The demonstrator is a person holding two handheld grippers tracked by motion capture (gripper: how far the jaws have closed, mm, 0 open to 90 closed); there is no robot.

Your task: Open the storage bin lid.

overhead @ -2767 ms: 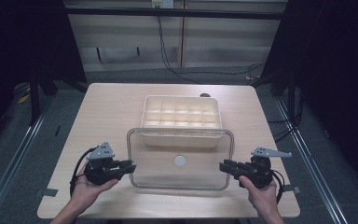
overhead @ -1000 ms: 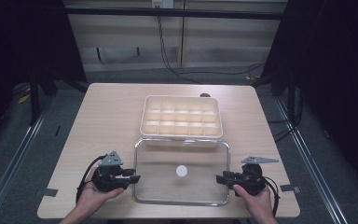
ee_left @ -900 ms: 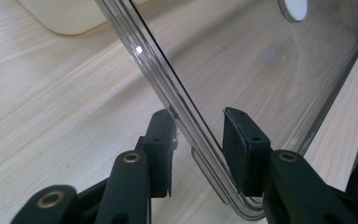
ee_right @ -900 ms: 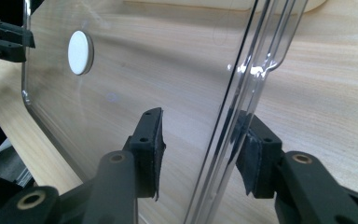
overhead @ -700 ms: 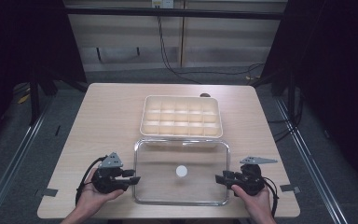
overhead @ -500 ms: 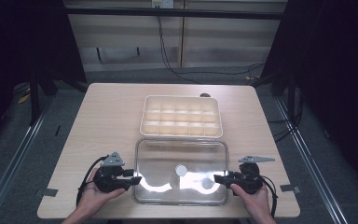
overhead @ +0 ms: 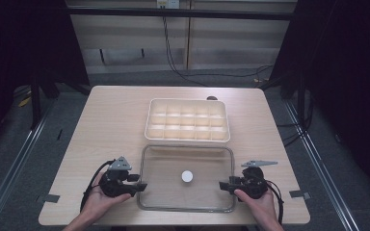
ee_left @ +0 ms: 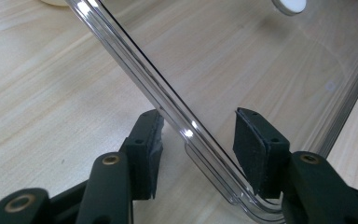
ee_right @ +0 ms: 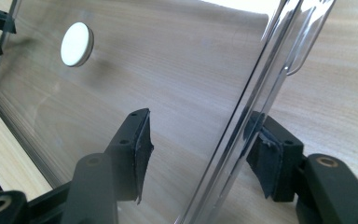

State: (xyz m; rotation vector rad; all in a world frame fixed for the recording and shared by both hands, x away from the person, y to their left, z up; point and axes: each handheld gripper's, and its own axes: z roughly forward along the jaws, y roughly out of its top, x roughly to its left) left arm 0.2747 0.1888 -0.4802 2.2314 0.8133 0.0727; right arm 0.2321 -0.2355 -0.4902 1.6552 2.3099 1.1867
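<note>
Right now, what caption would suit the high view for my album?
Clear lid laid flat before the compartment tray; left gripper and right gripper fingers just opening off its edges.

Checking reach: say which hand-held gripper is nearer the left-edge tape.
Left. The left hand-held gripper is beside the tape, the right hand-held gripper across the lid; both have just been opening, each astride a lid rim.

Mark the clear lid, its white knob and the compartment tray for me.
clear lid (overhead: 161, 166): high view, bare clear panel left of centre.
white knob (overhead: 187, 176): high view, its round top.
compartment tray (overhead: 188, 138): high view, near rim.
</note>
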